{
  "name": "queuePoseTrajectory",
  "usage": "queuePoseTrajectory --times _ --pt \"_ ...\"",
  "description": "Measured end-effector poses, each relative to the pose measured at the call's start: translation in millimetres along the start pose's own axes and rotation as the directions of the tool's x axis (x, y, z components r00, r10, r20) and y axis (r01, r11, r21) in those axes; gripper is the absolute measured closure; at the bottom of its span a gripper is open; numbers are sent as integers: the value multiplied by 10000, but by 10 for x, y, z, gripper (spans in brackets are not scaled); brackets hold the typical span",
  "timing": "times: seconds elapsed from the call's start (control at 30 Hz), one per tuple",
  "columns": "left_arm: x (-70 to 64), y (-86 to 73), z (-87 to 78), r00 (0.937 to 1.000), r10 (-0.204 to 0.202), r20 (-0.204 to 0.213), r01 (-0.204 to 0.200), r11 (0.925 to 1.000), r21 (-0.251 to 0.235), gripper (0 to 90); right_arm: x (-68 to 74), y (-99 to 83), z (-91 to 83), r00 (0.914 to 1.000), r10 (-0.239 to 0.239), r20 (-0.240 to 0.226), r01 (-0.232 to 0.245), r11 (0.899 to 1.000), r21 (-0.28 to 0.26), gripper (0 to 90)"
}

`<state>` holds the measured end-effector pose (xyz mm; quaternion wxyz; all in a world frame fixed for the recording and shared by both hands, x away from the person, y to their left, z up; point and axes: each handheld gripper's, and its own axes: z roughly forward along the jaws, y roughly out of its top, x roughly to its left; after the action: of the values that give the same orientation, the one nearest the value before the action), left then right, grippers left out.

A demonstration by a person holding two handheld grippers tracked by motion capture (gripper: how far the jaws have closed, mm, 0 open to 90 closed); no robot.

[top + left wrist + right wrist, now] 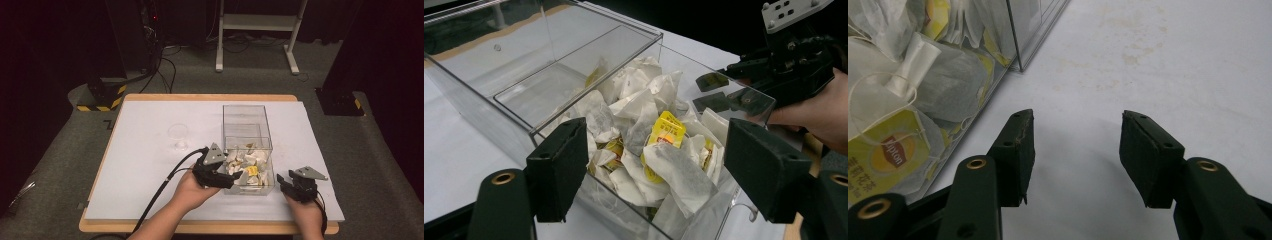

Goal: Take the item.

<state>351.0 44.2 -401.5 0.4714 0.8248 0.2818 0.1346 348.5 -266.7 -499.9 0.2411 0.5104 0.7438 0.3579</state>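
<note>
The left gripper (654,165), jaws spread wide, hangs just above the tea bags (659,145) heaped in the clear box (248,145) straight ahead, nearer than the right gripper (1075,150), released on the counter (1168,60).

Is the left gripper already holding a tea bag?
No, the left gripper is open, its fingers spread above the tea bags in the clear box.
</note>
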Motion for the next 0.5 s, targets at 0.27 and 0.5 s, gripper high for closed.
queuePoseTrajectory --times 0.27,0.5 --pt "-77 57 135 9997 250 62 -252 9989 393 229 -1 0 -1 10000 -1 -31 1 10000 -9 480" --pt "-95 80 185 9994 335 119 -340 9985 422 256 -1 -1 -2 10000 -5 -48 5 10000 -18 479"
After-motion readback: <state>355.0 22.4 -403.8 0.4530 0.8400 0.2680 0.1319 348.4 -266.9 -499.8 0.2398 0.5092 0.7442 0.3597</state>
